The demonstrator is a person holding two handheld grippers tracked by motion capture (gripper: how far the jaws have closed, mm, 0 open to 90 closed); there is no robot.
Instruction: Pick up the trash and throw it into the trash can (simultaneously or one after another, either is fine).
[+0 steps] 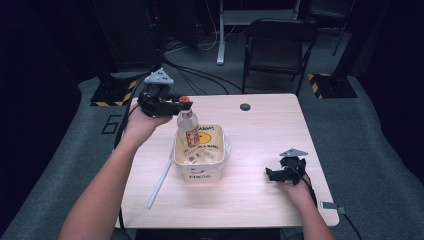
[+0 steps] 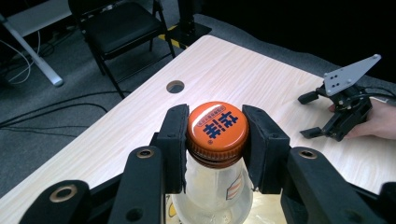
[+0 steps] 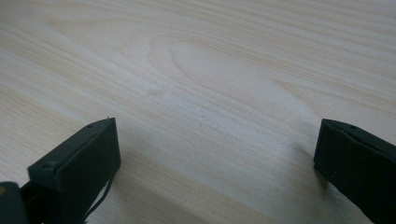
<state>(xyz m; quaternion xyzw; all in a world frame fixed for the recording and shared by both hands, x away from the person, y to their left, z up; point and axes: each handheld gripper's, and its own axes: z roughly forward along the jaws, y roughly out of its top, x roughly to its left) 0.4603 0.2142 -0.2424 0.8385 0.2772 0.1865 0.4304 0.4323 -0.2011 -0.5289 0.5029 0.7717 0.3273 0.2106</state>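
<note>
A clear glass bottle (image 1: 188, 129) with an orange cap (image 2: 217, 126) and a red label hangs upright over a white tub (image 1: 199, 170) at the table's middle. My left gripper (image 1: 176, 106) is shut on the bottle's neck just under the cap, its pads (image 2: 173, 140) pressing from both sides. Inside the tub lie yellow and white packets, partly hidden by the bottle. My right gripper (image 1: 271, 174) rests low on the table at the right, open, with bare wood between its fingers (image 3: 88, 154). In the left gripper view that right gripper (image 2: 314, 116) sits far off at the right.
A white straw-like stick (image 1: 159, 184) lies on the table left of the tub. A round cable hole (image 1: 245, 106) sits near the table's far edge. A black folding chair (image 1: 280, 47) stands behind the table, with cables on the grey floor.
</note>
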